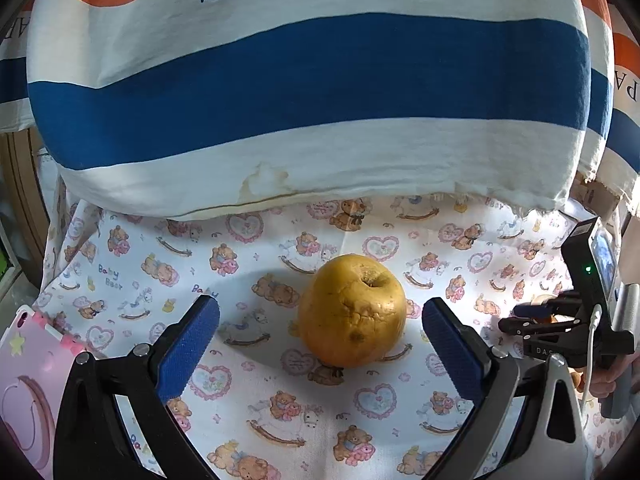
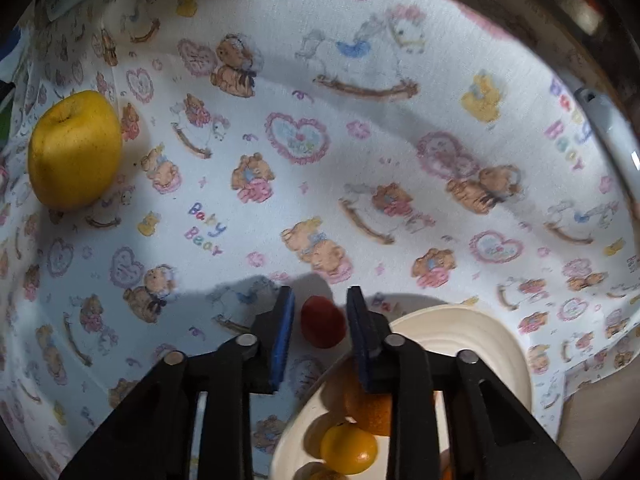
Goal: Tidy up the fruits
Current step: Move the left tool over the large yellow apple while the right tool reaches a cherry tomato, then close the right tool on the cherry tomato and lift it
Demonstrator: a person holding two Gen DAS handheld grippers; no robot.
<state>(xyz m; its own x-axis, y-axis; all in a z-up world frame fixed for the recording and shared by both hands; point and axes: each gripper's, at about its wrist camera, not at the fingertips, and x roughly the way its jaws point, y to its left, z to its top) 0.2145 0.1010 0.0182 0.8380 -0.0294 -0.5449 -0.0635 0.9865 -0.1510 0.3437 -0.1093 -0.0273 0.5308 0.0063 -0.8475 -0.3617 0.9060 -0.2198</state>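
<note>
L wrist: left gripper (image 1: 320, 344) spread wide, yellow apple (image 1: 352, 310) on cloth (image 1: 256, 248) between the pads, untouched.
R wrist: right gripper (image 2: 320, 328) pinching small red fruit (image 2: 322, 322); plate (image 2: 472, 332) partly hidden.

Matt printed cotton cloth (image 2: 360, 152); glossy cream ceramic plate (image 2: 500, 344); smooth-skinned yellow apple (image 2: 74, 152); ribbed blue rubber pads (image 1: 188, 356).

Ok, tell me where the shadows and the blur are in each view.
Left wrist view: sharp, with a soft shadow on the cloth left of and behind the yellow fruit. Right wrist view: the print is smeared towards the right, and a dark shadow lies ahead of the fingers around the small red fruit.
</note>
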